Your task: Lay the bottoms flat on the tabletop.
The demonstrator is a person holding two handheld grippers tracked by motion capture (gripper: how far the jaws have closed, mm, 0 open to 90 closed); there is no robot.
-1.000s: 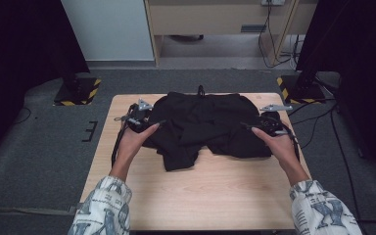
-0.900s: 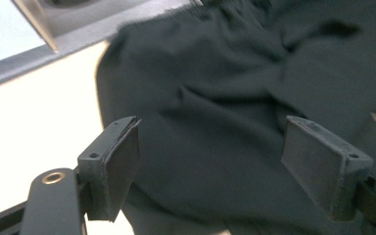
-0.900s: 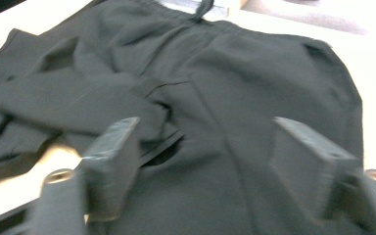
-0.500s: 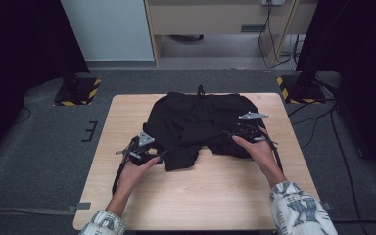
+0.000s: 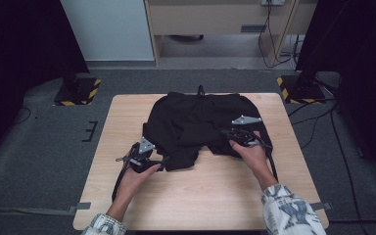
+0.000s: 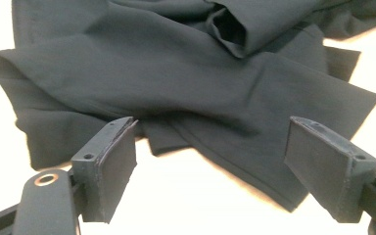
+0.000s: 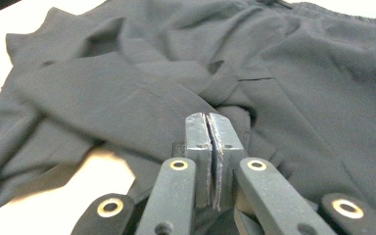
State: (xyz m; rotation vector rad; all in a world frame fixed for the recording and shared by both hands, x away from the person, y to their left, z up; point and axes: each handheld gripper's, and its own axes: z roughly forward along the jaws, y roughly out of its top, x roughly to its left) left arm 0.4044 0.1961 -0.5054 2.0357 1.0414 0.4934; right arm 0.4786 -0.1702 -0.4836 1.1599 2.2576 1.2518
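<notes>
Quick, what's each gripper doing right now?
Left gripper: open, holding nothing, at the black shorts' hem.
Right gripper: shut; pinching fabric can't be told.

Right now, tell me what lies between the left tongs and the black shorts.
Bare tabletop: in the left gripper view, the open left tongs face the black shorts, whose hem edge reaches between the jaw tips, untouched.

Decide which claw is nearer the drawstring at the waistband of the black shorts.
Right. The right claw lies over the black shorts, a little nearer the drawstring at the table's far edge. The left claw sits at the shorts' near hem, farther away.
</notes>
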